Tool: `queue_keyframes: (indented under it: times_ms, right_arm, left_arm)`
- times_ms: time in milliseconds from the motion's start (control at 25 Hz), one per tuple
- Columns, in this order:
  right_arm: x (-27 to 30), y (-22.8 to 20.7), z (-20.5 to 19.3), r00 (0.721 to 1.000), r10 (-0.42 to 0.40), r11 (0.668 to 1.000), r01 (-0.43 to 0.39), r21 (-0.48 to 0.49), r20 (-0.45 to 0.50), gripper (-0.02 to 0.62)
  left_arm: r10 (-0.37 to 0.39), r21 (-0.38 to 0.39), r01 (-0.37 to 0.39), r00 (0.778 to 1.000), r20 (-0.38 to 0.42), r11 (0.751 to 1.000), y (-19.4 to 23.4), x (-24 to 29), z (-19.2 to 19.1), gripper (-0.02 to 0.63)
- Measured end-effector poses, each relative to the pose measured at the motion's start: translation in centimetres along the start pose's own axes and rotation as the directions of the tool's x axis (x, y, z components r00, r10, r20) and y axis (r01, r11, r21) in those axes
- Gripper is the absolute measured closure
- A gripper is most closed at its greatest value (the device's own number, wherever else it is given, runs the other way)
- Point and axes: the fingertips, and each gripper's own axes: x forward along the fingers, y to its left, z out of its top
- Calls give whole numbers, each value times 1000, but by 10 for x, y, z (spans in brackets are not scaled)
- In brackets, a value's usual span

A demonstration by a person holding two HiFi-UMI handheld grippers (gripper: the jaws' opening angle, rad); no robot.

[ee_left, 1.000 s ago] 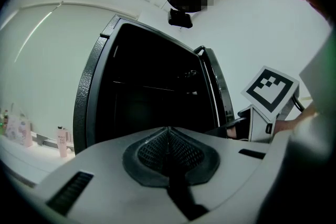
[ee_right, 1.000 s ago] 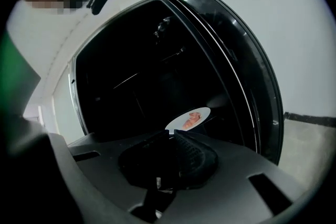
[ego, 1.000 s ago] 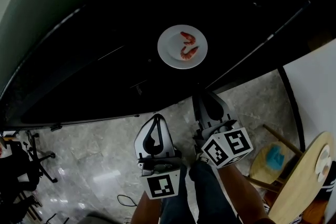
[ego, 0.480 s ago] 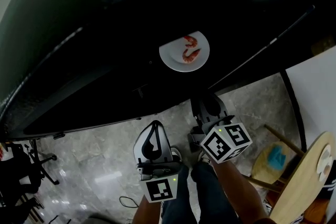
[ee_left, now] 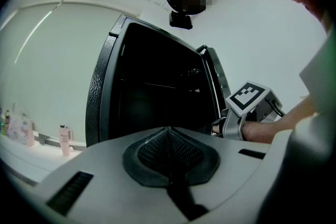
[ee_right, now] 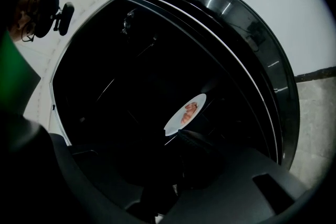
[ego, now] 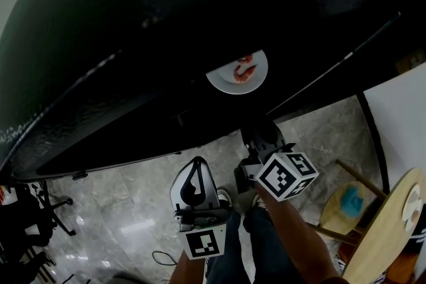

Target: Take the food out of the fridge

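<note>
Below the fridge's (ego: 133, 43) front edge, in the head view, both grippers hang over bare floor (ego: 113, 209), apart from the plate (ego: 258, 80). The plate lies inside the dark cavity, near the front: white, round, with curled pink shrimp (ego: 243, 71) on it. The right gripper (ego: 263, 135) is nearer the opening, and the left gripper (ego: 197, 166) is lower.

Left gripper view: its pads are pressed together and empty, with the fridge mouth ahead.

Right gripper view: the jaws are together on nothing, pointing at the plate's near rim, and the door frame curves past on the right.
</note>
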Motion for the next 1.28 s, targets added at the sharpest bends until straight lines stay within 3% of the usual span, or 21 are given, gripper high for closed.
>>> queue_keyframes:
  times_ms: [440,720,1280]
  right_arm:
    - [17,-10,6,1000,-1,984,-2,176,16,502]
    - [23,-24,1,999,9,932,-21,361,34,495]
    - [36,-25,12,994,46,853,-89,514,97,485]
  left_arm:
    - [2,1,-2,1000,4,1000,1,1,1,594]
    - [-5,2,5,1000,-2,1000,1,1,-1,594]
    - [-17,6,17,999,-35,1000,-2,0,-11,594]
